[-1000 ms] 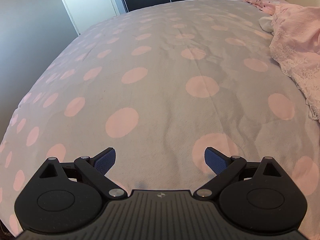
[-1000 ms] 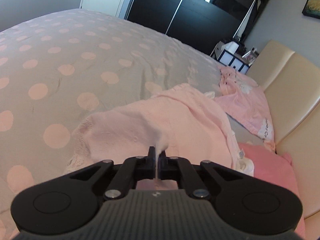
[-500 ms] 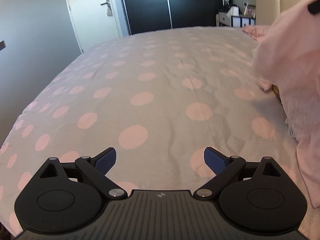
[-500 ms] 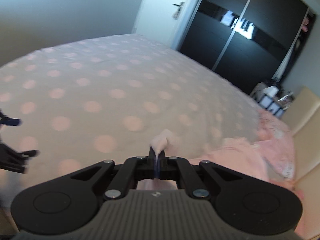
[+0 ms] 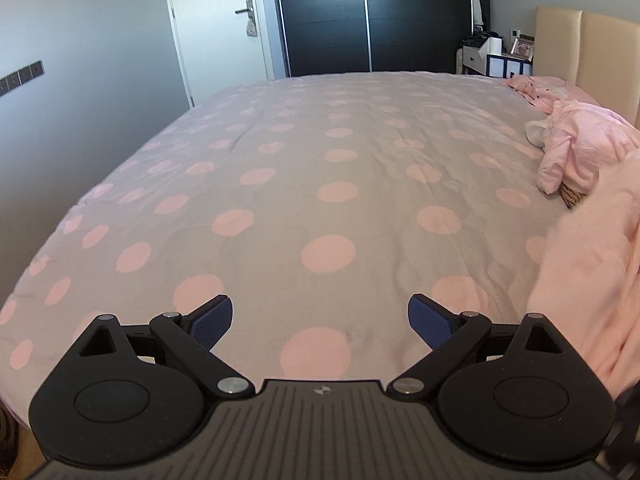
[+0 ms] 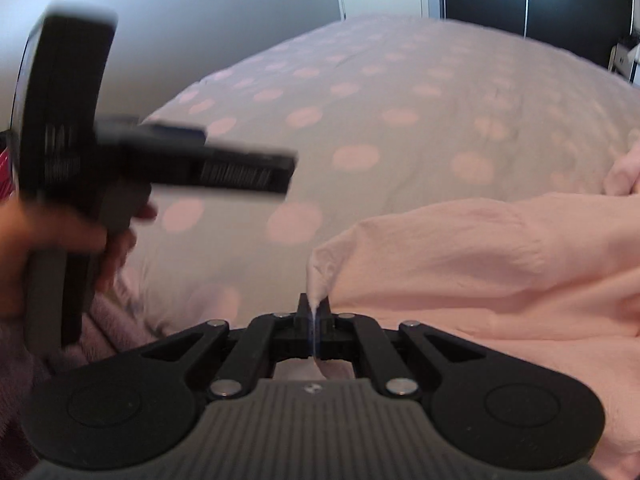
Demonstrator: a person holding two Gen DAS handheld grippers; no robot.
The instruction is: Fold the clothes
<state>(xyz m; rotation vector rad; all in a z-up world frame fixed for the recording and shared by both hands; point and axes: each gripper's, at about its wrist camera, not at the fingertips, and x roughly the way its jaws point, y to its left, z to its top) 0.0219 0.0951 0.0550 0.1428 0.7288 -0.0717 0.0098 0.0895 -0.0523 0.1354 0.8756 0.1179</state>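
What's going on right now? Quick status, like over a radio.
Right gripper shut on pink garment. Left gripper open, empty, above the spotted bedspread. More pink clothes piled near the headboard. Nothing in the way.

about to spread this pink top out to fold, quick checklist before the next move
1. right gripper pinching the pink garment: ok.
2. left gripper open and empty, ready for a second corner: ok.
3. Bare stretch of polka-dot duvet to lay it on: ok.
4. Garment lying flat: not ok, it is bunched.
5. Second corner of the garment located: cannot tell.
6. Garment apart from the clothes pile: cannot tell.
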